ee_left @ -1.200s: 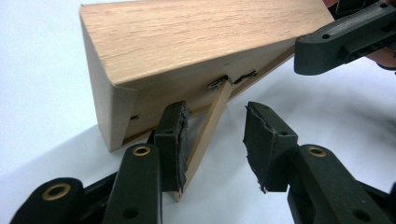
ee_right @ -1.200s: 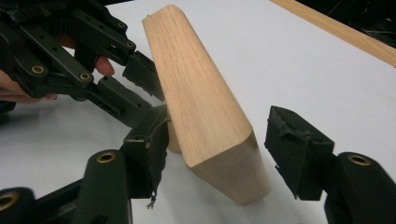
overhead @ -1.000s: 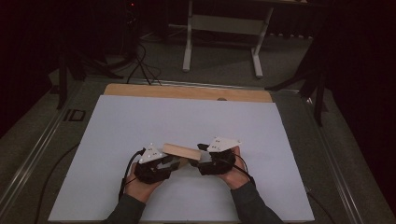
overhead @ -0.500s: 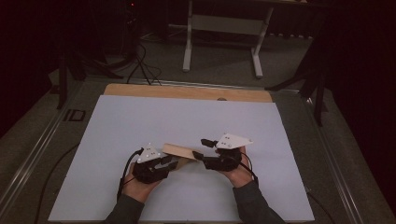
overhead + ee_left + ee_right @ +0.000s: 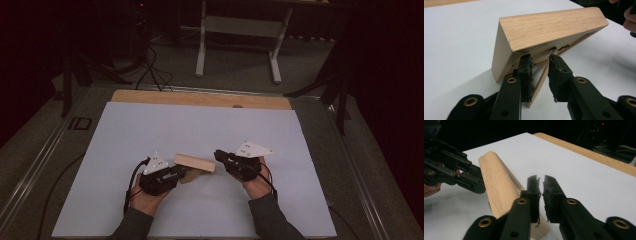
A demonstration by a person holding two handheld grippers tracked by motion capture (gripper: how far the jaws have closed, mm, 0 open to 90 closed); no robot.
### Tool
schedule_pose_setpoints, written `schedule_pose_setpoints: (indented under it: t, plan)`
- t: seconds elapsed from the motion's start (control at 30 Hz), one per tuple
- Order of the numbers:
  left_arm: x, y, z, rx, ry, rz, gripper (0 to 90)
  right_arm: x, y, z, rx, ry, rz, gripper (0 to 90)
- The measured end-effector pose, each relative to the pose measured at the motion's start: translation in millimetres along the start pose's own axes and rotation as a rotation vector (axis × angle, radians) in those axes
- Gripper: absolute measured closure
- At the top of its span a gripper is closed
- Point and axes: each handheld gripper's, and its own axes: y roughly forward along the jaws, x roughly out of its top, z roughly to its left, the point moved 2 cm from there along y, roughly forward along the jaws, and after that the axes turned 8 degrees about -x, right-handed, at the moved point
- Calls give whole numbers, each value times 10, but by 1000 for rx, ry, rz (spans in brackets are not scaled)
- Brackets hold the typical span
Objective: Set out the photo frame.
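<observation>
A light wooden picture frame [image 5: 195, 162] leans tilted on the white sheet between my two grippers. Its back faces my left gripper [image 5: 540, 58]. The frame's thin wooden back stand [image 5: 540, 80] runs slantwise through the gap between the left jaws, which have just been closing, and I see space beside it. My left gripper [image 5: 182, 172] is at the frame's left end. My right gripper [image 5: 217, 155] sits just off the frame's right end. Its jaws have just been closing, and in the right gripper view [image 5: 541, 178] they stand almost together with nothing between them, beside the frame [image 5: 496, 182].
The white sheet [image 5: 200, 125] covers a wooden table whose bare edge [image 5: 200, 98] shows at the back. Beyond it, a metal frame on legs [image 5: 240, 30] and cables [image 5: 150, 65] stand on the dark floor. Metal rails [image 5: 45, 155] border the table.
The right gripper has come off the frame's right end, shifted slightly right, and its jaws have closed empty. The left gripper has stayed at the frame's left end.
</observation>
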Motion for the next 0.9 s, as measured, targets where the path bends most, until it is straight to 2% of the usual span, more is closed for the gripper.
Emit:
schedule_pose_setpoints:
  t: [0.2,0.5,0.9]
  plan:
    - [17,20,-5,26,21,15,806,-13,20,20,10,-7,9,884]
    - [24,54,3,29,19,16,885,-23,29,50,19,-14,19,894]
    - [61,67,27,39,7,13,895,-31,29,94,34,-25,20,895]
